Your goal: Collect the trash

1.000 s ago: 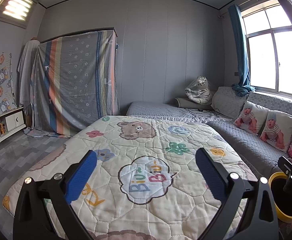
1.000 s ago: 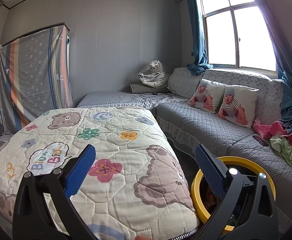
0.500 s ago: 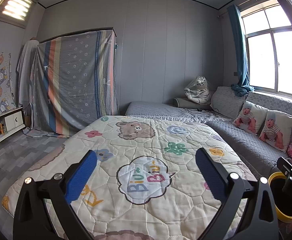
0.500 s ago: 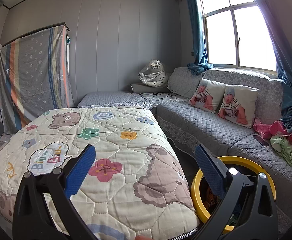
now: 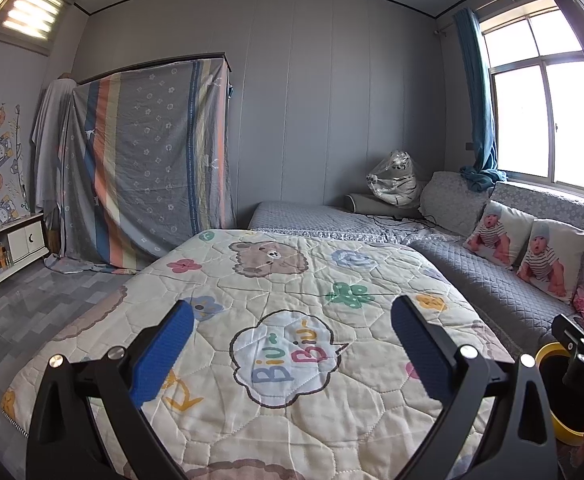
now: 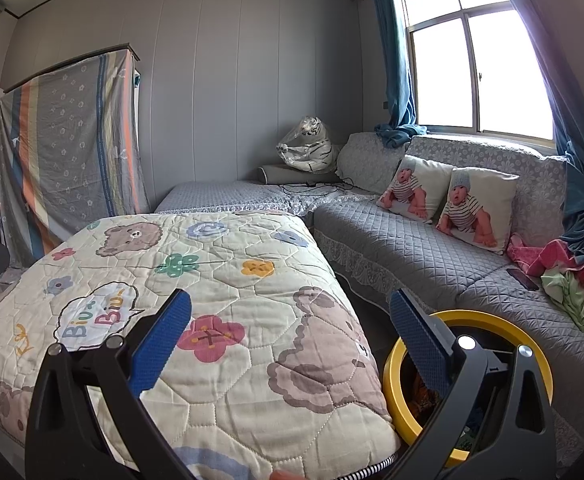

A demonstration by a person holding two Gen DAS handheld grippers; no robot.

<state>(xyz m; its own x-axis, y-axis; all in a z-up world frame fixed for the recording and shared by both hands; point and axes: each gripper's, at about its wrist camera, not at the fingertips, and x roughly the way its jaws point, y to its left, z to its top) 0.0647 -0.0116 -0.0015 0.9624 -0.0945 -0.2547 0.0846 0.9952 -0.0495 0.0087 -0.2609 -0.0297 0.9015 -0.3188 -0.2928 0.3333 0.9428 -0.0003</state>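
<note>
- Yellow-rimmed bin (image 6: 396, 364), task's receptacle, on floor between quilted bed (image 6: 227, 320) and grey sofa (image 6: 432, 256); dark contents inside, unclear.
- Right gripper (image 6: 289, 344) above bed corner beside bin, spread wide, empty.
- Left gripper (image 5: 292, 346) over bed middle, spread, empty.
- No loose trash visible on bed; risk: snagging quilt.
- Versus earlier frames: almost unchanged, slight drift.

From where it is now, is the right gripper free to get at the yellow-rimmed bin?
Probably yes. The right gripper is open and empty, and the yellow-rimmed bin sits just below its right finger, between quilt and sofa, top uncovered.
</note>
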